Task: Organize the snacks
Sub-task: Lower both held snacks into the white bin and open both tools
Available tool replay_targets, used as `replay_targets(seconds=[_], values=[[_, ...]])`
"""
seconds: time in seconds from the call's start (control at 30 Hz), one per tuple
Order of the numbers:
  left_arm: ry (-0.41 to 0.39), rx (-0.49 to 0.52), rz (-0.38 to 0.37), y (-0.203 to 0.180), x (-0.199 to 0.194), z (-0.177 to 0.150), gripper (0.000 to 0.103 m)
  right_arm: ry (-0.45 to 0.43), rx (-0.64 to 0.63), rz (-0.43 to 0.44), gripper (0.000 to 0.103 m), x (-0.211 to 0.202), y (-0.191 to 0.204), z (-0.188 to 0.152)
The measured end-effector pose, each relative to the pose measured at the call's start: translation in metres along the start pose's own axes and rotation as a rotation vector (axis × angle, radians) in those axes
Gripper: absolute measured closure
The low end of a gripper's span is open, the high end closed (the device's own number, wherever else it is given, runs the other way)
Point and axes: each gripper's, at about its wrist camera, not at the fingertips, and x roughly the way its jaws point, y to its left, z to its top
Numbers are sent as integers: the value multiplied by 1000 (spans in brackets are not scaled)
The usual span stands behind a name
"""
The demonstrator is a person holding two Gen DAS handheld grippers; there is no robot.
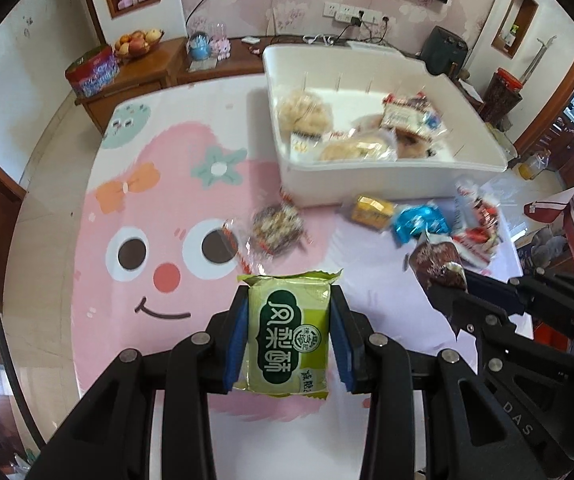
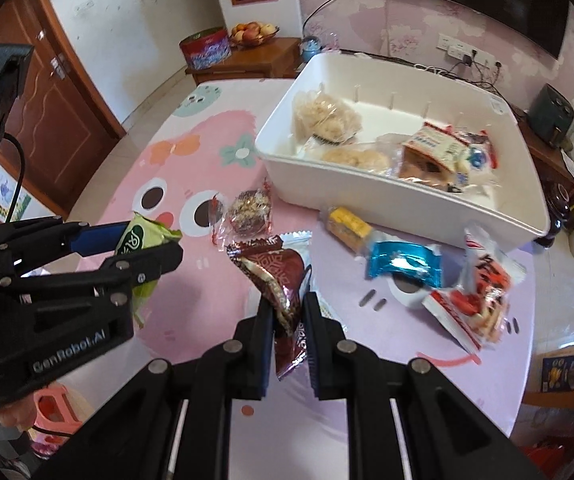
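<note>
My left gripper [image 1: 289, 300] is shut on a green snack packet [image 1: 287, 336], held above the pink cartoon tablecloth [image 1: 147, 200]; it shows from the side in the right wrist view, the left gripper [image 2: 167, 244] with the green packet [image 2: 143, 236]. My right gripper [image 2: 287, 300] is shut on a dark red snack packet [image 2: 279, 276], which hangs tilted; this dark red packet [image 1: 439, 268] appears at the right in the left wrist view. A white bin [image 1: 387, 176] [image 2: 367, 200] beyond holds several wrapped snacks.
Loose on the table in front of the bin lie a nut cake in clear wrap [image 2: 247, 212], a yellow packet [image 2: 347, 224], a blue packet [image 2: 403, 264] and a red-and-white bag [image 2: 483, 292]. A wooden cabinet with a fruit bowl [image 2: 253, 34] and a red tin [image 2: 205, 48] stands behind.
</note>
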Motion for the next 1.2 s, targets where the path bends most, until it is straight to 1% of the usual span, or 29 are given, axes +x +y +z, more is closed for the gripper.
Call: replay_targets(seconds=[0.1, 0.27, 0.47, 0.63, 0.83, 1.03, 1.2], values=[[-24, 19, 10, -9, -14, 12, 67, -34, 22, -3, 89, -19, -6, 5], [-83, 48, 19, -25, -37, 42, 67, -109, 51, -18, 89, -52, -23, 26], [-176, 83, 42, -38, -61, 86, 67, -226, 64, -66, 89, -89, -42, 64], [-238, 93, 54, -46, -70, 124, 67, -297, 87, -101, 89, -106, -61, 97], [-284, 96, 68, -55, -64, 163, 67, -340, 130, -144, 89, -111, -81, 129], [-291, 86, 71, -62, -48, 191, 67, -345, 189, -144, 89, -104, -103, 152], [-284, 88, 76, -69, -33, 204, 67, -336, 225, -145, 89, -93, -117, 166]])
